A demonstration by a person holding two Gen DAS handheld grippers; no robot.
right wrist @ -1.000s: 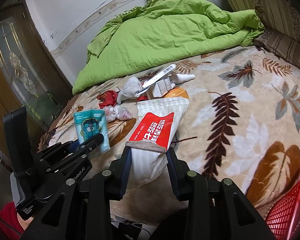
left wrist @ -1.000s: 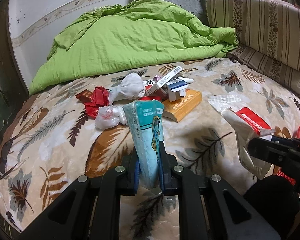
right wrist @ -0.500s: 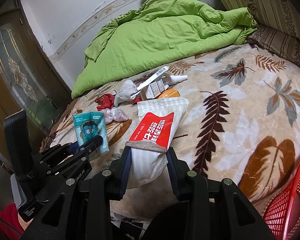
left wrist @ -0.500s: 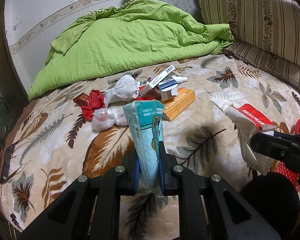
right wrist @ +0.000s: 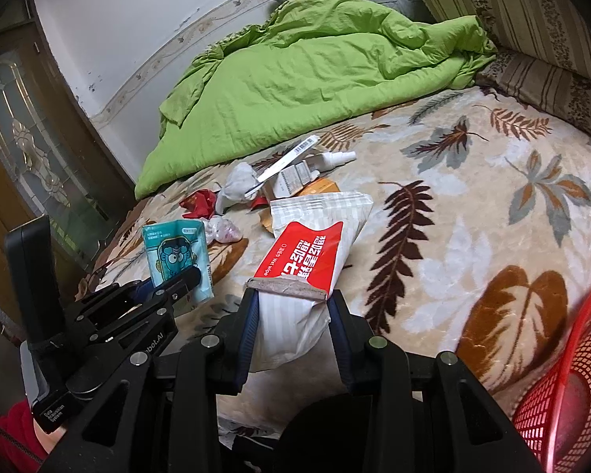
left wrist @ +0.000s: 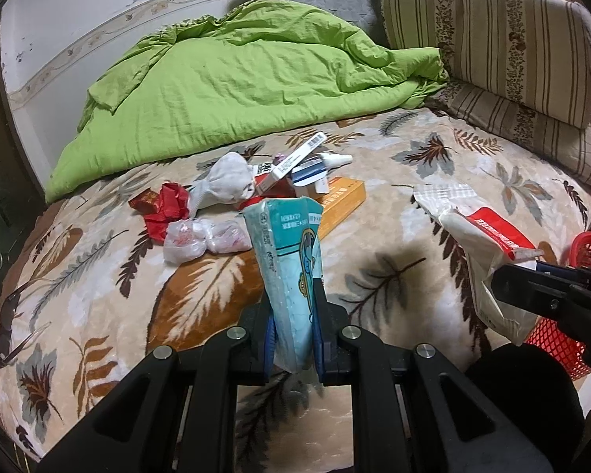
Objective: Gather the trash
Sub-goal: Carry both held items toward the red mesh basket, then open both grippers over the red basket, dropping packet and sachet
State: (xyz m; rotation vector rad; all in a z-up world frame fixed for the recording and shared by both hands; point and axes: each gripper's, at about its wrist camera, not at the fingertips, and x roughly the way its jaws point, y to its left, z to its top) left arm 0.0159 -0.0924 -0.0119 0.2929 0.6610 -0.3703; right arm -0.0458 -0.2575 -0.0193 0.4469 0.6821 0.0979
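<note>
At bottom centre of the left wrist view, left tongs (left wrist: 293,327) clamped on a light-blue cartoon packet (left wrist: 289,272), held upright above the leaf-print bed (left wrist: 98,276). Bottom centre of the right wrist view: right tongs (right wrist: 293,333) clamped on a white-and-red wet-wipe pack (right wrist: 311,272), its crumpled end between the pads. Centre frame, on the bed: remaining litter in a loose pile — red wrapper (left wrist: 163,207), white wad (left wrist: 228,187), small clear bags (left wrist: 201,238), orange box (left wrist: 341,201), barcode box (left wrist: 295,157), white bottle (left wrist: 335,159). Green quilt (left wrist: 236,86) behind, upper frame. Red mesh basket (right wrist: 563,394) at lower right edge, just beside the bed.
</note>
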